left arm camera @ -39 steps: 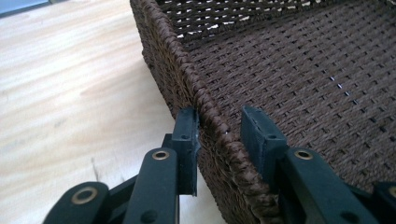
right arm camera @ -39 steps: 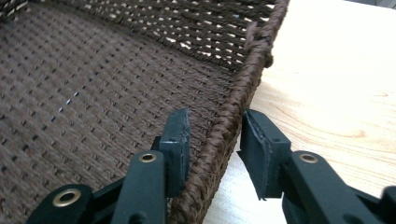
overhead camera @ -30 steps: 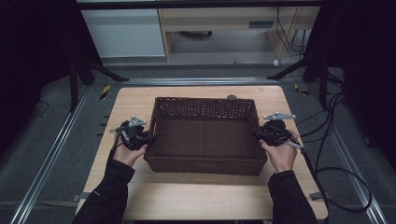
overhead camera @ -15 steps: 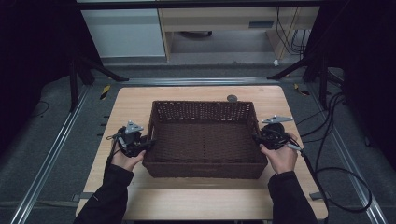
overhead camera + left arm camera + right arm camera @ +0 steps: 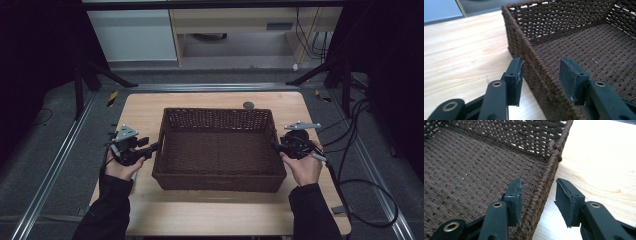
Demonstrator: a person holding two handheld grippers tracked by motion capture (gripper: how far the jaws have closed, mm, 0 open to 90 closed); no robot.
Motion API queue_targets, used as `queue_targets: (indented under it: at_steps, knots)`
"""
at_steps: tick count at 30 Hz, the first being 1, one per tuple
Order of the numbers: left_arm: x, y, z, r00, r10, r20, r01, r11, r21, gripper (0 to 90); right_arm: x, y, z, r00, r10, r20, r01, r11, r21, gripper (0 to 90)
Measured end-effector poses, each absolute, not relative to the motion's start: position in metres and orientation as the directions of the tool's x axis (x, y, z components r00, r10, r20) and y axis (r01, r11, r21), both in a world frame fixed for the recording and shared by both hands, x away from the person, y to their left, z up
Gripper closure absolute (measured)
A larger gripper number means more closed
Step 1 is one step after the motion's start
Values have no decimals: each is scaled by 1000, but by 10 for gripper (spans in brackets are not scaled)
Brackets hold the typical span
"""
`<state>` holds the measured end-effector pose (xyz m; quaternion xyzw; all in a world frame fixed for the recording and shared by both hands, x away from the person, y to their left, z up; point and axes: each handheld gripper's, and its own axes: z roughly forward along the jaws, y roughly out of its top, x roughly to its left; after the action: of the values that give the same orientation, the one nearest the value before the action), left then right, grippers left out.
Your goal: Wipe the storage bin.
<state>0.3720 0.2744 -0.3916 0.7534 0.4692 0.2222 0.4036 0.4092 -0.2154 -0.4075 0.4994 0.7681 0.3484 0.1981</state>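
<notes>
Partly cropped, both grippers' fingers [image 5: 515,80] straddle the basket [image 5: 218,150] walls.

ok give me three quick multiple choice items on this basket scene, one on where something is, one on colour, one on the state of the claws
1. Where does the left claw sit?
A. astride the basket's left wall
B. on the basket floor
C. off the table

2. What colour is the basket?
A. white
B. dark brown
C. green

3. How do the right claw's jaws stand?
A. shut tight on the rim
B. open, one either side of the rim
C. shut in mid air

Answers: 1 A, the left gripper view shows one jaw outside and one inside the wall. 2 B, the weave is dark brown on the pale table. 3 B, the right gripper view shows gaps between both jaws and the rim.
</notes>
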Motion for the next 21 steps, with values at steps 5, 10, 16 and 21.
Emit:
queue_targets:
  at_steps: [5,10,16,21]
  knots:
    - [366,293,-394,434,901,-2,525,-251,814,512,412,-214,-415,-435,900,41,649,282,706,591]
    - [360,314,-408,400,917,12,559,-254,789,487,413,-210,-420,-443,896,17,656,312,687,609]
    - [352,339,-430,341,940,15,613,-235,754,463,413,-211,-421,-451,892,30,661,311,683,618]
    - [350,350,-450,322,947,8,661,-231,713,451,413,-214,-423,-455,889,51,660,298,690,614]
